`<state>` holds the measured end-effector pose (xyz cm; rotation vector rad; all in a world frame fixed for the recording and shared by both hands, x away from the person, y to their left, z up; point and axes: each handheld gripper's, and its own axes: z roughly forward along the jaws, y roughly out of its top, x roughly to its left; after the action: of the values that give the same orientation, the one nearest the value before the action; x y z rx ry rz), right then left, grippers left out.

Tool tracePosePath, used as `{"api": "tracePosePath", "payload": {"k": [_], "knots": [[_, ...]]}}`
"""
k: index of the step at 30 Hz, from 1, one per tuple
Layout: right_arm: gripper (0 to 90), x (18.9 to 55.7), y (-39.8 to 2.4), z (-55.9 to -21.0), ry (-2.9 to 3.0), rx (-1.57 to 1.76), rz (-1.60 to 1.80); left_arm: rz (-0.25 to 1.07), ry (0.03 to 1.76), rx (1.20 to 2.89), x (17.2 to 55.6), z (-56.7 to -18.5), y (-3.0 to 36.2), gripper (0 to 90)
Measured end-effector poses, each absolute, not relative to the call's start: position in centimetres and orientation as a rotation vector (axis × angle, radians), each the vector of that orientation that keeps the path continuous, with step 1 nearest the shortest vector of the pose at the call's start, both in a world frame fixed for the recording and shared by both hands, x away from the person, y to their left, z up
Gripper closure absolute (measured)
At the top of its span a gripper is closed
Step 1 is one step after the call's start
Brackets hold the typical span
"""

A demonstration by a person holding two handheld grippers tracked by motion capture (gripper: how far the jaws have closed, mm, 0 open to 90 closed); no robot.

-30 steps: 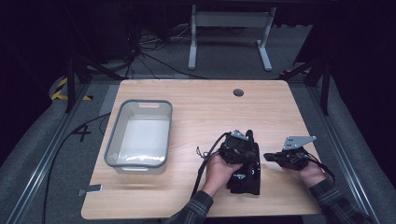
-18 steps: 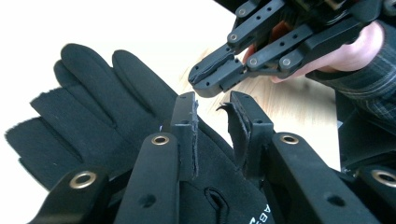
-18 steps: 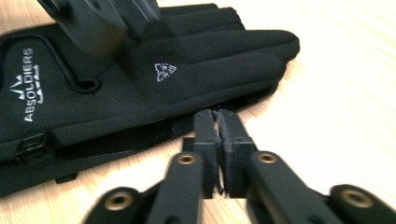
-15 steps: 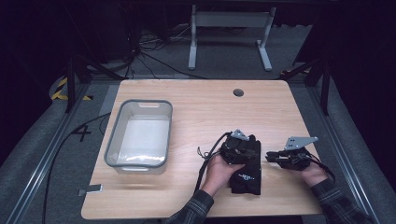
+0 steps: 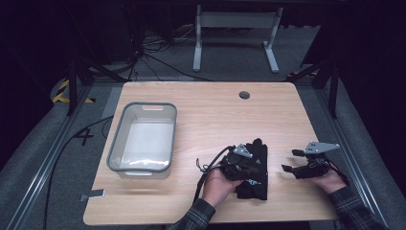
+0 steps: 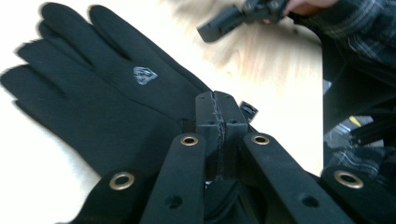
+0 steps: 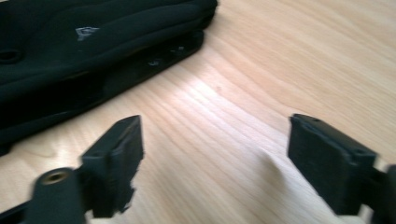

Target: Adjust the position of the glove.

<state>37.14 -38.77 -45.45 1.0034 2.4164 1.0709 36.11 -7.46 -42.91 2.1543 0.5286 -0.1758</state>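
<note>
A pair of black gloves [image 5: 259, 155] lies stacked on the wooden table [image 5: 215, 110], fingers pointing away from me. My left gripper [image 5: 246, 161] rests on them near the cuffs, jaws shut [image 6: 217, 100] over the top glove [image 6: 107, 98]; whether any cloth is pinched is hidden. My right gripper [image 5: 289, 160] is off to the right of the gloves, low over bare wood. Its jaws have just been opening and now stand wide apart [image 7: 215, 140] with nothing between them. The gloves' [image 7: 70, 42] edge lies beyond its left jaw.
A clear plastic bin with a grey rim [image 5: 116, 143] stands on the left half of the table. A small round hole [image 5: 244, 95] is near the far edge. The right gripper [image 6: 224, 21] appears at the top of the left gripper view.
The right gripper opened its jaws and drew slightly rightward off the gloves. The left gripper slid a little toward me on the gloves.
</note>
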Motion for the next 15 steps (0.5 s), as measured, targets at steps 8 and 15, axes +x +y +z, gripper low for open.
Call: {"api": "tracePosePath", "payload": {"k": [8,15], "knots": [[14.8,37.4,-39.3,-46.3,2.376,1.044,1.030,-0.217,0.431,2.206,34.8,-43.2,-9.9,89.6],[13.4,37.5,-39.1,-46.7,2.390,1.035,1.023,-0.234,0.376,2.272,34.2,-44.1,-11.7,89.7]]}}
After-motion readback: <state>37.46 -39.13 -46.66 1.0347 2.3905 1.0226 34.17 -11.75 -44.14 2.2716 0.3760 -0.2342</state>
